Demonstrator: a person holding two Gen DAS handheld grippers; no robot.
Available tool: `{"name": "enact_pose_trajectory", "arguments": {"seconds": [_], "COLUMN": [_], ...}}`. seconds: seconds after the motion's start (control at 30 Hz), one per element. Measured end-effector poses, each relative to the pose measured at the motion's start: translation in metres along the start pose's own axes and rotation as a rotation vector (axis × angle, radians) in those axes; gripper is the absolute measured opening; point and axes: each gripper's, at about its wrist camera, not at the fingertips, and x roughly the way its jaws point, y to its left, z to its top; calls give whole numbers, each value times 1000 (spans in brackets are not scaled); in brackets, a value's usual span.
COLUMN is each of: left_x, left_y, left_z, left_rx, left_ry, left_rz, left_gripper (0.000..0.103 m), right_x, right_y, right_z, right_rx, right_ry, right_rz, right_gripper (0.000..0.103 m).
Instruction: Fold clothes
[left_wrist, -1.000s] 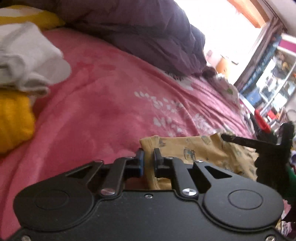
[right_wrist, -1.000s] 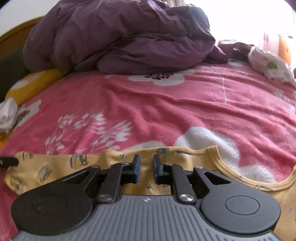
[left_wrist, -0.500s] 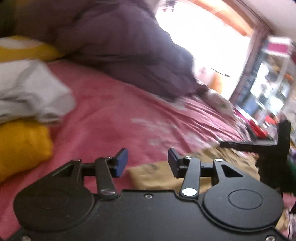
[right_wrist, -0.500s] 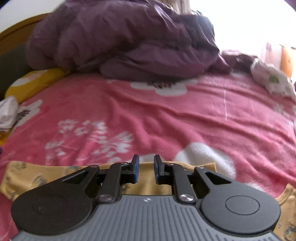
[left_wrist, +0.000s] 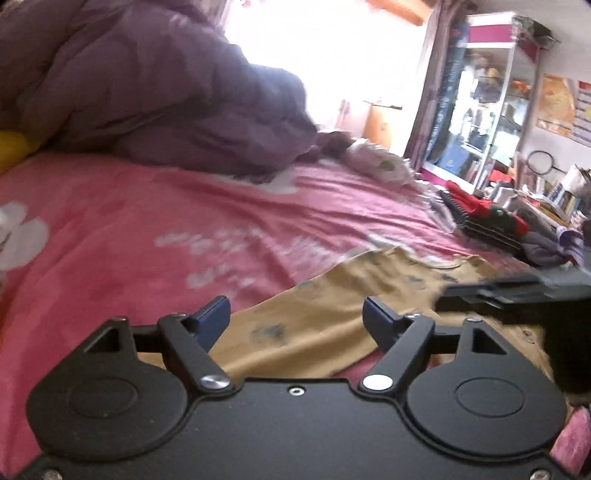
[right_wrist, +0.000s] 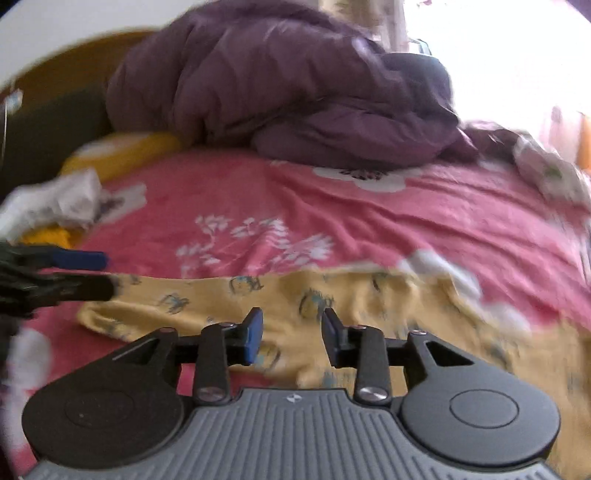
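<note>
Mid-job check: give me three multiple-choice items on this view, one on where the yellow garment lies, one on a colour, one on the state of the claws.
1. Where is the yellow printed garment?
A. spread on the pink blanket
B. on top of the purple duvet
C. hanging between both claws

2. What colour are the claw pads?
A. red
B. blue
C. white

3. How do the left claw and right claw stand?
A. both clamped on cloth
B. only the left open
C. both open, pressing on nothing

Answers: 1 A, the garment lies flat on the blanket, in front of the duvet. 2 B, the pads show blue. 3 C, both have just been opening; their pads stand apart above the cloth.
</note>
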Motion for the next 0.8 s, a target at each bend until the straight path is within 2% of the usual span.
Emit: {"name": "enact_pose_trajectory", "arguments": {"seconds": [0.07,0.2,0.37,0.47,0.53,0.63,0.73,0.8], "left_x": [10,38,77,98,118,128,118,112], "left_y": [-19,-58,-111,-134,-141,-147,-160,-168], "left_z": [4,10,8,0,-7,-11,0,7], "left_rx": [38,107,215,257,275,282,255,237], "left_ry": [-4,10,35,87,170,203,136,93], "left_rz": [-15,-55,-96,-106,-81,-62,-98,-120], "left_gripper": [68,66,51,49,49,48,55,55], "right_x": [-32,-99,-167,-202,-224,-253,-273,-280], "right_y": [-11,-46,-98,-130,-151,-185,-218,-237], "right_z": [-17,-53,-101,-129,-147,-174,-194,-200], "right_rx": [72,220,398,508,579,704,804,843], "right_ry": [-26,-68,-88,-118,-143,-188,-243,-285], "right_rz": [1,-44,-158,-222,-264,-311,-363,-394], "right_gripper": [36,37,39,41,46,47,48,49]}}
